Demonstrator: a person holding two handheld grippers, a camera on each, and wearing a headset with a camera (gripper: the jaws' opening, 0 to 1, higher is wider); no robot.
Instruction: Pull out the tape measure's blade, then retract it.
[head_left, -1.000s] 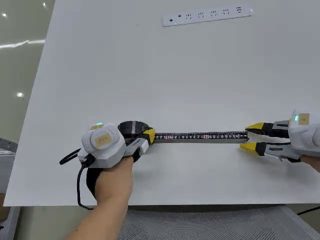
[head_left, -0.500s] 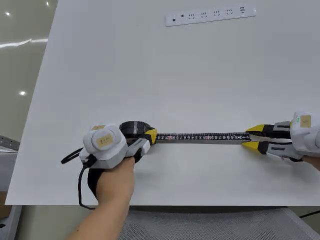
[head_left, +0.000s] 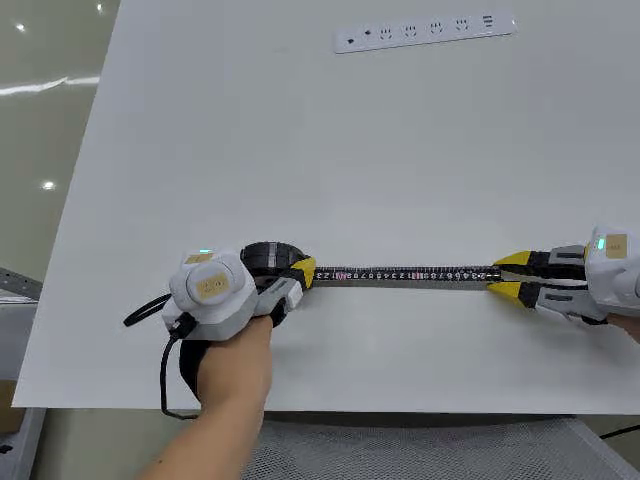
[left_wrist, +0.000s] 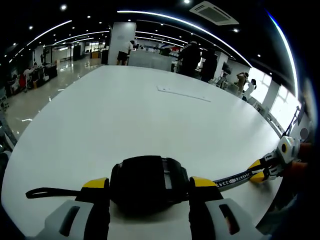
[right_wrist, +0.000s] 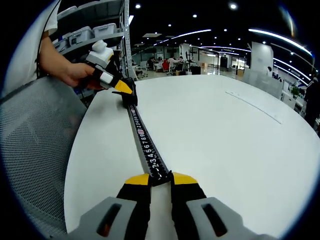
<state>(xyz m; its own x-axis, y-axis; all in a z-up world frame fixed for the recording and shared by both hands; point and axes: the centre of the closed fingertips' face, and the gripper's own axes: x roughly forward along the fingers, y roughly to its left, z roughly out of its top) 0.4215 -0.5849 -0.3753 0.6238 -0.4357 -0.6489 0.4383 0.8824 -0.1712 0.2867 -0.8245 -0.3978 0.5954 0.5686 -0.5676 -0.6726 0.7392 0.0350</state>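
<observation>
Overhead, the head view shows the left gripper (head_left: 292, 282) clamped on the black tape measure (head_left: 268, 258) on the white table (head_left: 300, 150). Its blade (head_left: 410, 273) stretches across to the right gripper (head_left: 512, 275). The left gripper view shows jaws squeezing the tape measure (left_wrist: 149, 182). The right gripper view shows jaws pinching the blade (right_wrist: 142, 140) tip; a second ago they stood apart.

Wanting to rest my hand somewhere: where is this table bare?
Bare: the wide stretch between power strip and blade, and the narrower band between blade and near edge. Crowded: the line from left gripper, clamping the case, along the blade to right gripper.
</observation>
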